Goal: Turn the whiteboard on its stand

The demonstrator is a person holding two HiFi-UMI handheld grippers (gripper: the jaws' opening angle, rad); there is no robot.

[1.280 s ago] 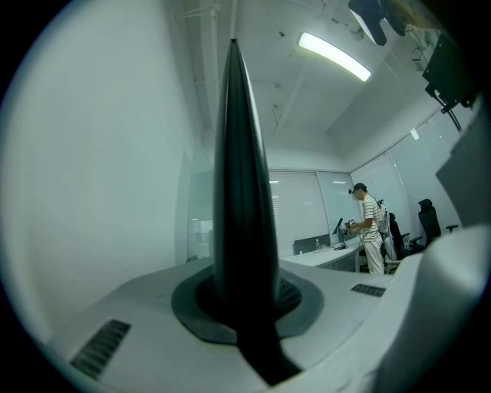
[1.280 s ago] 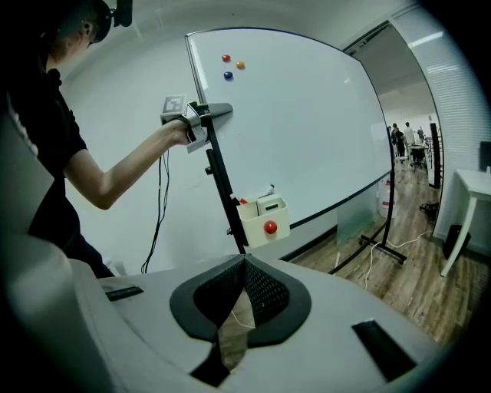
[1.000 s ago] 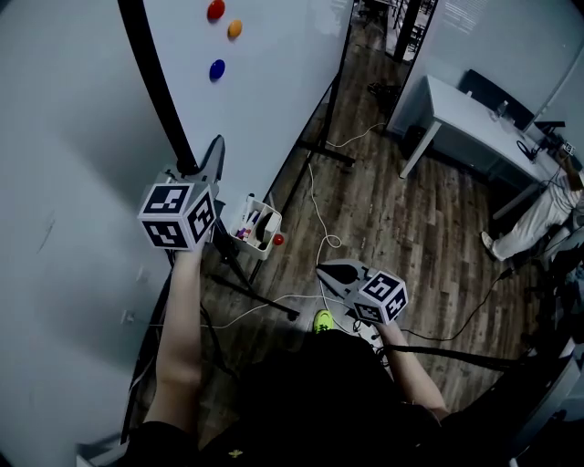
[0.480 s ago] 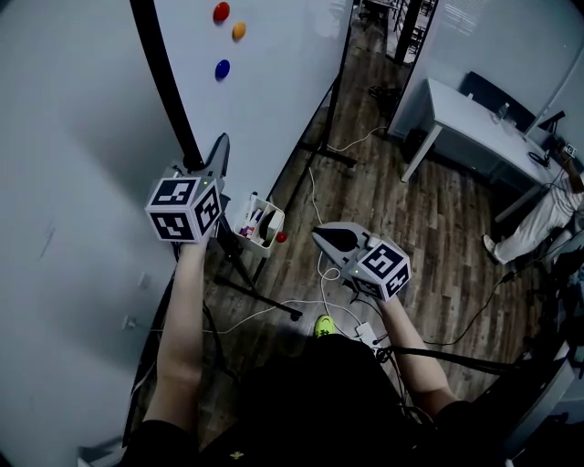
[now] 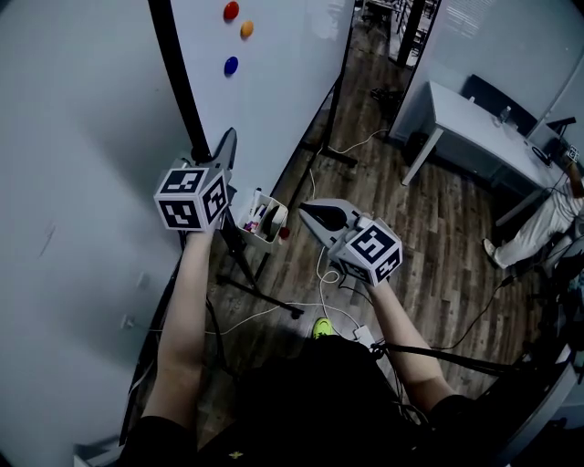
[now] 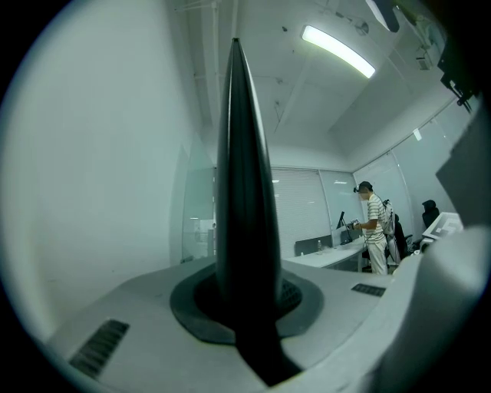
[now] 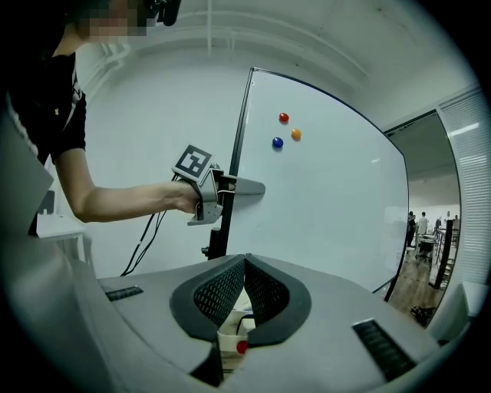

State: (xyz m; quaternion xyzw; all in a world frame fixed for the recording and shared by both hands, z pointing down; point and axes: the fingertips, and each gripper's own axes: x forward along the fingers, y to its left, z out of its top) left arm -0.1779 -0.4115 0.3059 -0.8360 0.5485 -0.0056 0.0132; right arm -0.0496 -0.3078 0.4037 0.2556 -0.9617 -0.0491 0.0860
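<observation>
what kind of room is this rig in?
Probably an office or lab: a big whiteboard, a white desk by the wall, and cables across the wood floor.

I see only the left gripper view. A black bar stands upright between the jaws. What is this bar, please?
Observer: It is the black frame at the side edge of the whiteboard. The right gripper view shows the left gripper closed on it.
Operator: And the right gripper, does it hold the board too?
Observer: No. The right gripper is in the air with its jaws together on nothing, and it points toward the marker tray.
Operator: Is something on the face of the board?
Observer: Yes, three round ones: a red magnet, an orange magnet and a blue magnet.
</observation>
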